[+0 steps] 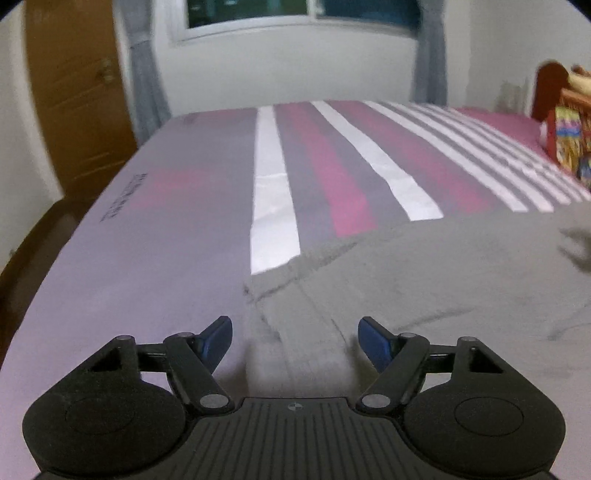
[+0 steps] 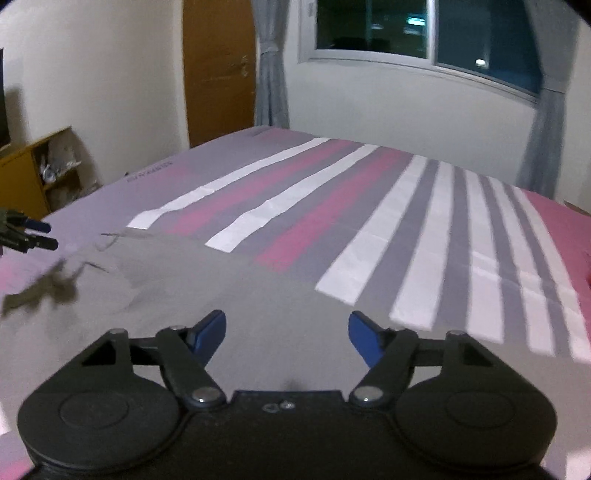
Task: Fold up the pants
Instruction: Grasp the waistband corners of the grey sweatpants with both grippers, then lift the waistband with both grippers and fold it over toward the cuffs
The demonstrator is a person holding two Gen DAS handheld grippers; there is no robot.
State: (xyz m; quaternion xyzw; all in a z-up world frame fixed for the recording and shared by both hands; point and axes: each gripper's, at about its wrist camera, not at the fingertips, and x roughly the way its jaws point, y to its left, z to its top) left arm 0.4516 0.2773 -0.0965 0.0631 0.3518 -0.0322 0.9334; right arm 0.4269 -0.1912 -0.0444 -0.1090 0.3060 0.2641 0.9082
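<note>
Grey pants (image 1: pixel 424 280) lie spread flat on the striped bed sheet (image 1: pixel 325 162). In the left wrist view my left gripper (image 1: pixel 295 338) is open and empty, just above the pants' left edge, where a band-like strip runs between the blue fingertips (image 1: pixel 371 341). In the right wrist view the pants (image 2: pixel 207 280) fill the near part of the bed. My right gripper (image 2: pixel 286 332) is open and empty above the grey cloth. The left gripper's fingertips (image 2: pixel 40 234) show at the far left of that view, over the pants' left edge.
The bed sheet (image 2: pixel 406 206) has pink, grey and white stripes. A wooden door (image 2: pixel 218 70), a window (image 2: pixel 424 29) with grey curtains and a yellow shelf (image 2: pixel 44 170) stand beyond the bed. A red headboard with colourful items (image 1: pixel 565 125) is at the right.
</note>
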